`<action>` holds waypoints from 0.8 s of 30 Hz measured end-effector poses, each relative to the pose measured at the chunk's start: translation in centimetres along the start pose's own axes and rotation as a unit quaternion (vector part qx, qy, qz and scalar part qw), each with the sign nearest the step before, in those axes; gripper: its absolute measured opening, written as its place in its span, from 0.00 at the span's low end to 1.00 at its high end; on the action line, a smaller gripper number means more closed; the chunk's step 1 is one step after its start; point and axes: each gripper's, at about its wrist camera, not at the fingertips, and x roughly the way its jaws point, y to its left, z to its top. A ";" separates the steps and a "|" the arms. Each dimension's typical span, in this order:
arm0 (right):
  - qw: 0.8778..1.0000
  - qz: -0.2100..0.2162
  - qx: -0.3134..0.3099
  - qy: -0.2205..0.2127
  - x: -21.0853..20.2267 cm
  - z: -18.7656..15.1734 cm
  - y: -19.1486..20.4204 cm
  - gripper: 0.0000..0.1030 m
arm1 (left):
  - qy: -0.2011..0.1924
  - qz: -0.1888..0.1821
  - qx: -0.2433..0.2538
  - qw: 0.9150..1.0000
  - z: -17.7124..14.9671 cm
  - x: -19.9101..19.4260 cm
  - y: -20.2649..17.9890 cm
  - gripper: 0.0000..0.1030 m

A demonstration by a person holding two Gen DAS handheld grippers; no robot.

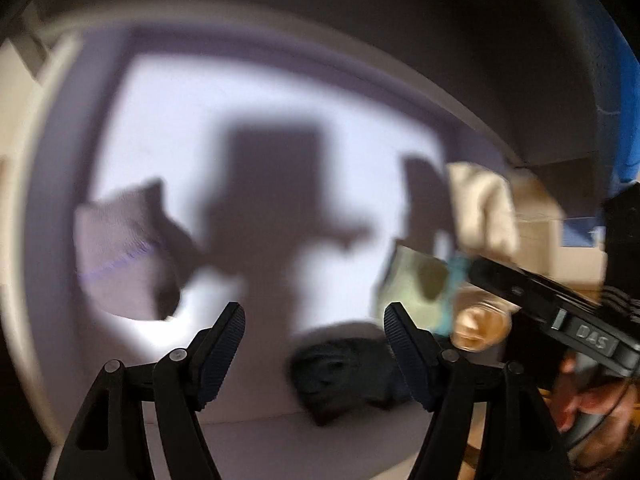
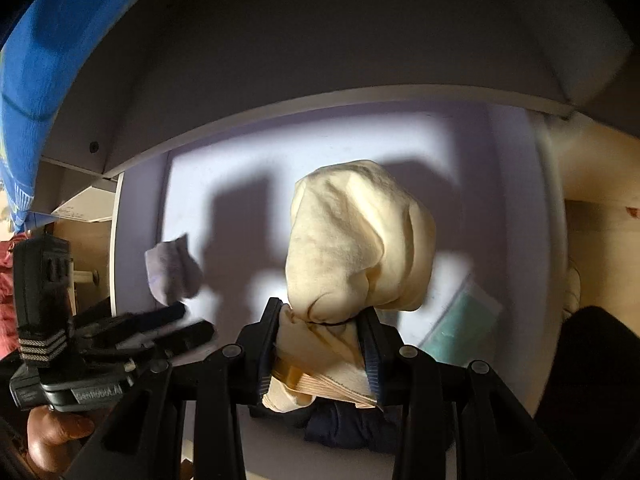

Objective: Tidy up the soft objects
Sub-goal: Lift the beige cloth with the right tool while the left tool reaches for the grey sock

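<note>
Your right gripper (image 2: 320, 340) clamps the cream sock bundle (image 2: 356, 240) by its cuff end, so the rolled bulk rides clear ahead of the fingers, long axis pointing into the white drawer (image 2: 520, 184). Your left gripper (image 1: 314, 336) hangs spread and empty above a dark sock (image 1: 340, 376), probably waiting. A lilac sock (image 1: 124, 264) lies farther left.

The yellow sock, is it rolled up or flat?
Rolled up: the yellow sock bulges like a ball above the right gripper, which pinches it.
</note>
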 end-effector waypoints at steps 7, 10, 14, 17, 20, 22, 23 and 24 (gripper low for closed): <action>1.000 -0.004 0.004 0.012 4.7 0.6 3.4 0.37 | -0.064 0.104 -0.036 0.992 1.0 -2.7 2.8 0.72; 1.000 0.002 0.009 0.016 6.2 0.9 3.7 0.37 | -0.036 0.106 -0.029 0.993 1.1 -1.0 2.9 0.72; 1.000 0.011 0.006 0.016 6.6 1.1 4.3 0.37 | 0.002 0.174 0.028 0.984 1.5 1.6 2.1 0.72; 1.000 0.014 0.008 0.014 6.7 1.3 4.4 0.37 | 0.000 0.159 0.044 0.986 1.7 2.5 1.4 0.78; 1.000 0.013 0.015 0.011 6.4 1.5 4.2 0.37 | -0.001 0.050 0.040 0.998 1.6 2.3 0.4 0.78; 1.000 0.013 0.020 0.010 6.5 1.7 4.1 0.37 | -0.007 0.014 0.033 0.999 1.6 1.7 0.0 0.78; 1.000 0.013 0.023 0.009 6.6 1.7 4.2 0.37 | -0.026 0.019 0.027 0.999 1.7 0.9 0.0 0.78; 1.000 0.013 0.024 0.009 6.7 1.8 4.2 0.37 | -0.039 0.033 0.023 0.998 1.7 0.3 0.1 0.78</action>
